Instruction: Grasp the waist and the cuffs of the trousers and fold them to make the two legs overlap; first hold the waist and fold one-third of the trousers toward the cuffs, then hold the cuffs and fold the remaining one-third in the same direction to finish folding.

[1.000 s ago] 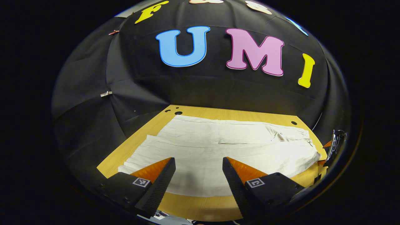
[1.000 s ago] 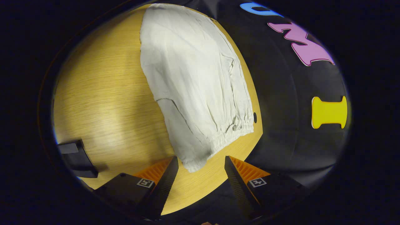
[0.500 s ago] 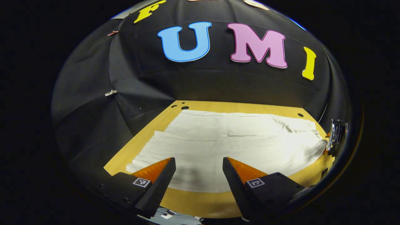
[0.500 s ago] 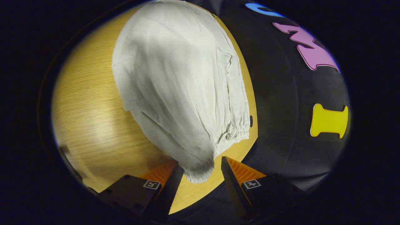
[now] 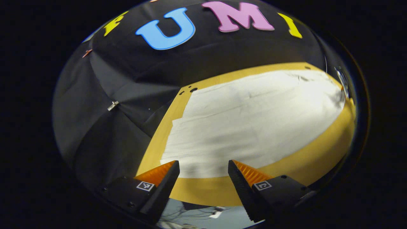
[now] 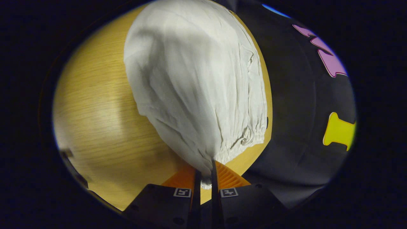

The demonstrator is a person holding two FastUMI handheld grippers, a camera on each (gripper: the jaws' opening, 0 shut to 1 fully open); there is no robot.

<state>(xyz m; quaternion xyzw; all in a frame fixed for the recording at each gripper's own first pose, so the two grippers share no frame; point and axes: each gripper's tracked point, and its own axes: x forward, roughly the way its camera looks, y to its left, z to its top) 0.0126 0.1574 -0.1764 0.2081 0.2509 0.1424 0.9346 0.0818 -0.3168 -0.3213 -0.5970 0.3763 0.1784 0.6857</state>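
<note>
White trousers (image 5: pixel 254 124) lie spread flat on the wooden table (image 5: pixel 305 159) in the left gripper view, cuffs at the left, waist at the far right. My left gripper (image 5: pixel 203 173) hangs open over the near cuff edge, touching nothing. In the right gripper view the trousers (image 6: pixel 197 82) rise in a hump from the table (image 6: pixel 95 111), pulled up at the gathered elastic waist (image 6: pixel 244 143). My right gripper (image 6: pixel 205 176) is shut on the near corner of that waist, with cloth pinched between both fingers. The right gripper (image 5: pixel 345 86) also shows at the far right edge of the left gripper view.
The table's near edge (image 5: pixel 222 197) runs just under my left fingers, with floor below it. Small holes (image 5: pixel 190 90) mark the table's far left corner. A dark object (image 6: pixel 71 165) sits at the table's edge, low left in the right gripper view. Black cloth walls stand behind.
My right gripper went from open around the waist corner to shut on it, and the cloth has lifted. My left gripper tilted down and shifted left toward the cuffs, still open.
</note>
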